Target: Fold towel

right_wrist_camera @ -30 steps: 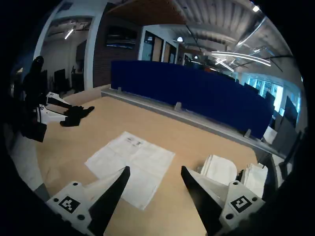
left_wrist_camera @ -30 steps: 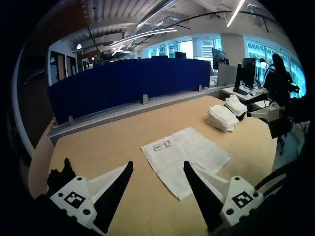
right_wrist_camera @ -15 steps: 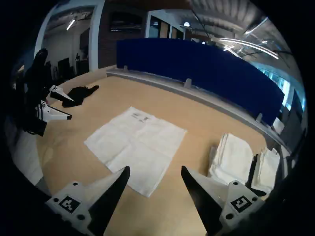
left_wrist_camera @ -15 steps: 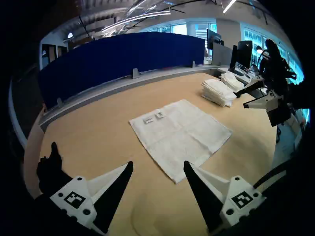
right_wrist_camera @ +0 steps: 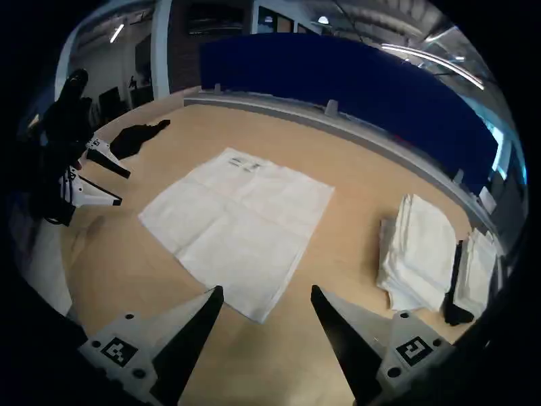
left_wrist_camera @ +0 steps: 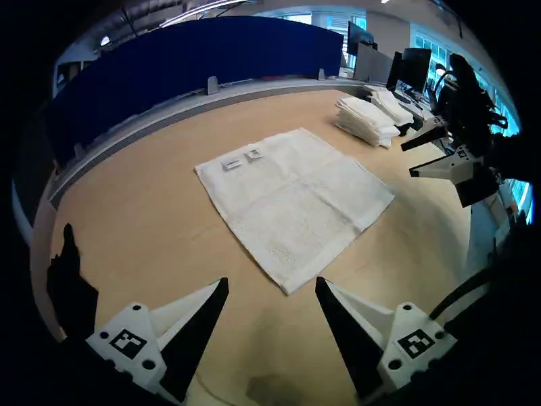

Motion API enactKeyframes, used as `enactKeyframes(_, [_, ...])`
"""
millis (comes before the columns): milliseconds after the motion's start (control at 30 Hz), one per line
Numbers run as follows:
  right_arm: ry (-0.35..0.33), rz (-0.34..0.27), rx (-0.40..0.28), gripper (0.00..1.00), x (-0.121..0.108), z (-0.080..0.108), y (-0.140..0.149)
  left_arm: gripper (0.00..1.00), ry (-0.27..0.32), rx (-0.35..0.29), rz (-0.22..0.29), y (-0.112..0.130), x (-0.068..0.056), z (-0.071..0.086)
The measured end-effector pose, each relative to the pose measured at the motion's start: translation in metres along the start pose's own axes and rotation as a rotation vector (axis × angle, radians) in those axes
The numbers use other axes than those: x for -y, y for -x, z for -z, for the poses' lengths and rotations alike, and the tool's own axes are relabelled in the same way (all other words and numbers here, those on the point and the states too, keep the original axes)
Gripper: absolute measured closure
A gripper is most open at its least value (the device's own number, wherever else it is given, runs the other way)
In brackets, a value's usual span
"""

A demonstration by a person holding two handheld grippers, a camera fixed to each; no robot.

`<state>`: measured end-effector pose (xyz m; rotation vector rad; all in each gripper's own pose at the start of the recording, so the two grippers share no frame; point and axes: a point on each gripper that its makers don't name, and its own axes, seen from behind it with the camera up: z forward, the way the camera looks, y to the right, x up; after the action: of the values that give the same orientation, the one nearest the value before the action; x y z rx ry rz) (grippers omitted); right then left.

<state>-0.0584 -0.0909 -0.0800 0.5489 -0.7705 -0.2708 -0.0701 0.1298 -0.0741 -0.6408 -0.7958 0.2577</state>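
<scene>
A white towel [left_wrist_camera: 294, 196] lies spread flat and unfolded on the pale wood-grain table [left_wrist_camera: 135, 203]. It is a near-square sheet with a nubby terry surface, faint crease lines that cross it into quarters, and two small rectangular labels [left_wrist_camera: 242, 158] near its far edge. The left hand-held gripper [left_wrist_camera: 270, 283] has its two white, wedge-shaped plastic fingers with dark inner faces spread wide apart and clamps nothing. In the left gripper view the towel's nearest corner shows in the gap between them. The right hand-held gripper [right_wrist_camera: 265, 291] is equally wide apart and empty, and in the right gripper view another corner of the towel sits in its gap. Each gripper body carries a square black-and-white marker. Across the towel from the left gripper, the right one is seen held above the table edge, well apart from the cloth, with its pointed fingers parted. Beyond the towel's right side in the left gripper view stand stacks of folded white towels [left_wrist_camera: 368, 118], thick and layered, with dark monitors [left_wrist_camera: 409, 68] behind them. A long deep-blue fabric partition [left_wrist_camera: 189, 54] on a grey rail runs along the table's far side beyond the towel. In the right gripper view a crumpled dark cloth [right_wrist_camera: 135, 139] lies on the wood, well beyond the towel's left corner.
</scene>
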Motion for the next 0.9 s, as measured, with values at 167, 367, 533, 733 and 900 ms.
enactKeyframes(167, [-0.011, -0.004, 0.026, 0.00, 0.001, -0.008, 0.012, 0.05, 0.005, 0.026, -0.007, 0.008, 0.000, -0.012])
enactKeyframes(367, [-0.022, -0.005, 0.051, 0.00, 0.002, -0.018, 0.028, 0.05, 0.008, 0.055, -0.018, 0.017, -0.004, -0.025])
enactKeyframes(533, [-0.030, -0.013, 0.068, 0.00, 0.003, -0.027, 0.039, 0.05, 0.004, 0.062, -0.009, 0.022, -0.007, -0.038])
enactKeyframes(733, [-0.038, -0.024, 0.079, 0.00, 0.004, -0.034, 0.048, 0.05, 0.006, 0.066, 0.001, 0.023, -0.014, -0.050])
enactKeyframes(900, [-0.038, -0.016, 0.085, 0.04, 0.006, -0.038, 0.052, 0.08, -0.009, 0.066, -0.003, 0.025, -0.016, -0.054])
